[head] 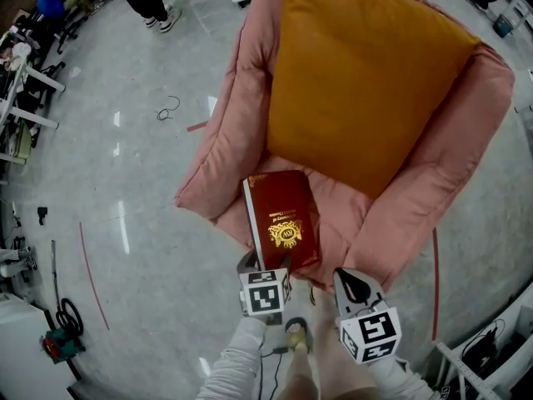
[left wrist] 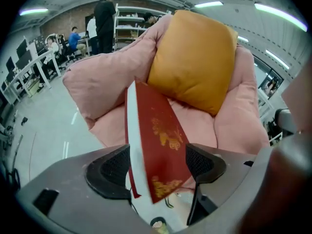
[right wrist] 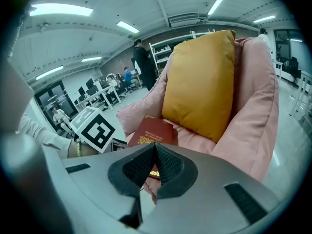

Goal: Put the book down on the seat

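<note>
Lying cover-up on the front of the seat (head: 343, 200), the book (head: 284, 220) seems all but delivered: the left gripper (left wrist: 157, 165) has its jaws spread wide around its near end, the right gripper (right wrist: 155, 164) stays out, jaws together and empty, leaving only withdrawal.

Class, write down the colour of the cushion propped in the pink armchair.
Plain mustard orange, no pattern. The cushion shows best in the head view.
</note>
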Available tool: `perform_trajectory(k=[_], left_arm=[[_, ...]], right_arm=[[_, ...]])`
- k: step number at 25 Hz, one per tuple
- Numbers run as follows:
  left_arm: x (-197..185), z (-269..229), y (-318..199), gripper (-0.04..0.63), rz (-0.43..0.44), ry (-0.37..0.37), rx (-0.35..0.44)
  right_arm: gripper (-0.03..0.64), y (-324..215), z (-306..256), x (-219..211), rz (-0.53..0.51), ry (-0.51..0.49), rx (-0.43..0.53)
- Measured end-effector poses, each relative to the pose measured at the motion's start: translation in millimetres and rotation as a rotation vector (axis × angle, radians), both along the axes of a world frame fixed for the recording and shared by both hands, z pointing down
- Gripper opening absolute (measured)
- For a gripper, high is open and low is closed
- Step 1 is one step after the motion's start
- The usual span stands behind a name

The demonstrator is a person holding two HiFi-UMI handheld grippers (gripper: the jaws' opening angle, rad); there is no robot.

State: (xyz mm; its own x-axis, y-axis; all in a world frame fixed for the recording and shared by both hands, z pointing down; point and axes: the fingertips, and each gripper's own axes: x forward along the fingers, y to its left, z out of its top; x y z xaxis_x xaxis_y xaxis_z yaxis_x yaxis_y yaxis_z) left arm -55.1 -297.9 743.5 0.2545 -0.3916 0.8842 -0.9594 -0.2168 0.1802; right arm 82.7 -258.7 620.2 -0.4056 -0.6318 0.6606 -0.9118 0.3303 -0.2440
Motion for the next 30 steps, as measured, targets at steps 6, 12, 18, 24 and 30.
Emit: perform_trajectory(k=[6,12,18,24,30], left_arm=[[-13.8,-7.6,7.5,0.347,-0.059,-0.007,0.008],[-28.4,-40.9,29.1,0.328,-0.087,0.015,0.042],[-36.4,-79.0,47.9,0.147,-0.131,0.033,0.110],[-37.8,-118.5,76.3,0.038,-0.154,0.065,0.148],[-35.9,-150.8,106.4,0.014,-0.143,0.078,0.169]], right_arm=[[0.005,-8.0,-6.7,-3.1,-0.017,-0.011,0.024],[0.005,10.9,-23.7,-28.4,-0.048,-0.012,0.041],[0.005,27.8,-40.8,-42.8,-0.073,-0.019,0.064],[0.005,46.9,-67.1,-52.7,-0.088,-0.025,0.091],[0.005,68.0,-84.3,-59.1,-0.116,-0.019,0.114]])
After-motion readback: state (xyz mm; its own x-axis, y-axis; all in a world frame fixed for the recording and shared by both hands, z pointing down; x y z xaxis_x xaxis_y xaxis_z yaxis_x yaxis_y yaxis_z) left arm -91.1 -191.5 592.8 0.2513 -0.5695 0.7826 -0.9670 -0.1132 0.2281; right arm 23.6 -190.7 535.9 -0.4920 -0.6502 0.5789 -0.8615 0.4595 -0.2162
